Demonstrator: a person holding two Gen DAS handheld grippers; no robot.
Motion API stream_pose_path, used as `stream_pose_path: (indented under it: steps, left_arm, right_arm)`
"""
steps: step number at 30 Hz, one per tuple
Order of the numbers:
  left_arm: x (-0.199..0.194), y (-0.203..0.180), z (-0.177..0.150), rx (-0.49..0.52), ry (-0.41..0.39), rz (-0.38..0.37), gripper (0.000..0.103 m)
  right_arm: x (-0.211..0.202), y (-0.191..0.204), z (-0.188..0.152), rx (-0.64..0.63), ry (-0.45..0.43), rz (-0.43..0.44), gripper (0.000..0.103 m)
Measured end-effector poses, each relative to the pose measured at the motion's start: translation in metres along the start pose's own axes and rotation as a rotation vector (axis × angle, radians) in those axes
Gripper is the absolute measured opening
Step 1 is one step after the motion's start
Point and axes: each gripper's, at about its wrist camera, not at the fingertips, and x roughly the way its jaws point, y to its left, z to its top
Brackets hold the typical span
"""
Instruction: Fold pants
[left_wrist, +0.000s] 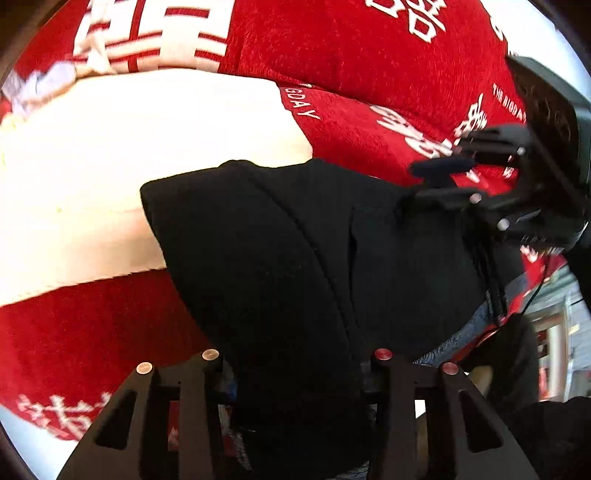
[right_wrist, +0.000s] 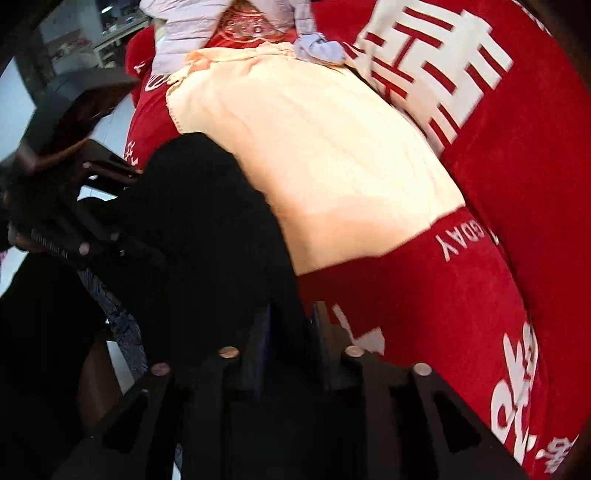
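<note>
Left wrist view: the black pants (left_wrist: 295, 258) lie bunched on the red blanket (left_wrist: 369, 55), just beside the cream cloth (left_wrist: 129, 166). The left gripper (left_wrist: 295, 387) clasps a fold of them.

Right wrist view: whether the right gripper (right_wrist: 291, 354) pinches the pants (right_wrist: 207, 229) I cannot tell. Best lift both ends evenly, keeping the edge taut beside the cream cloth (right_wrist: 314, 166).

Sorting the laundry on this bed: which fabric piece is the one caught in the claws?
The black pants. They run between both claws, unlike the cream blanket and red bedspread, which lie flat beneath them.
</note>
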Motion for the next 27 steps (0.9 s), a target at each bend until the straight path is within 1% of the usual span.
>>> stream_pose_path:
  steps: [1, 2, 3, 4, 6, 10, 11, 12, 13, 14, 15, 16, 18, 19, 21, 24, 25, 26, 27]
  left_arm:
    - [-0.005, -0.004, -0.002, 0.005, -0.001, 0.013, 0.042]
    - [-0.010, -0.007, -0.001, 0.006, -0.004, 0.020, 0.042]
    - [-0.014, -0.011, 0.000, 0.007, -0.009, 0.021, 0.042]
    - [-0.020, -0.016, 0.003, 0.010, -0.013, 0.023, 0.042]
    - [-0.029, -0.018, 0.003, 0.020, -0.012, 0.033, 0.042]
    - [-0.043, -0.039, 0.011, 0.055, -0.009, 0.068, 0.042]
    - [-0.042, -0.047, 0.012, 0.059, -0.009, 0.075, 0.042]
    - [-0.045, -0.051, 0.012, 0.061, -0.011, 0.079, 0.042]
    - [-0.048, -0.052, 0.012, 0.061, -0.013, 0.081, 0.042]
    - [-0.051, -0.057, 0.014, 0.060, -0.017, 0.085, 0.042]
    - [-0.054, -0.060, 0.015, 0.060, -0.019, 0.089, 0.042]
    - [-0.056, -0.066, 0.016, 0.061, -0.020, 0.094, 0.042]
    - [-0.056, -0.079, 0.019, 0.070, -0.019, 0.111, 0.042]
    - [-0.058, -0.084, 0.020, 0.077, -0.018, 0.121, 0.042]
    - [-0.060, -0.098, 0.024, 0.092, -0.022, 0.128, 0.042]
    - [-0.064, -0.115, 0.029, 0.122, -0.034, 0.138, 0.042]
    - [-0.065, -0.120, 0.031, 0.130, -0.040, 0.142, 0.042]
    - [-0.065, -0.126, 0.033, 0.133, -0.043, 0.142, 0.042]
    - [-0.065, -0.131, 0.035, 0.134, -0.045, 0.143, 0.042]
  right_arm:
    - [-0.007, 0.000, -0.007, -0.009, 0.005, -0.013, 0.037]
    - [-0.012, 0.002, -0.016, -0.016, 0.020, -0.009, 0.043]
    - [-0.017, 0.005, -0.027, -0.029, 0.051, -0.002, 0.050]
    - [-0.020, 0.003, -0.039, -0.051, 0.088, -0.018, 0.052]
    - [-0.024, 0.003, -0.064, -0.090, 0.154, -0.041, 0.052]
    - [-0.019, 0.016, -0.095, -0.158, 0.223, -0.029, 0.052]
    - [-0.012, 0.021, -0.100, -0.190, 0.243, -0.044, 0.052]
    - [0.003, 0.027, -0.106, -0.218, 0.269, -0.077, 0.052]
    - [0.014, 0.028, -0.107, -0.226, 0.286, -0.104, 0.054]
    - [0.020, 0.026, -0.107, -0.211, 0.260, -0.127, 0.071]
    - [0.018, 0.020, -0.103, -0.185, 0.200, -0.150, 0.089]
    - [0.018, 0.010, -0.100, -0.133, 0.175, -0.156, 0.093]
    - [0.023, -0.007, -0.100, -0.035, 0.199, -0.094, 0.094]
    - [0.019, -0.009, -0.101, -0.034, 0.190, -0.094, 0.093]
    - [0.002, -0.009, -0.105, -0.041, 0.145, -0.147, 0.083]
    - [-0.028, -0.015, -0.113, 0.055, 0.031, -0.093, 0.083]
    - [-0.030, -0.016, -0.114, 0.070, 0.006, -0.112, 0.083]
    - [-0.025, -0.016, -0.113, 0.073, 0.008, -0.149, 0.083]
    - [-0.012, -0.017, -0.112, 0.076, 0.040, -0.204, 0.083]
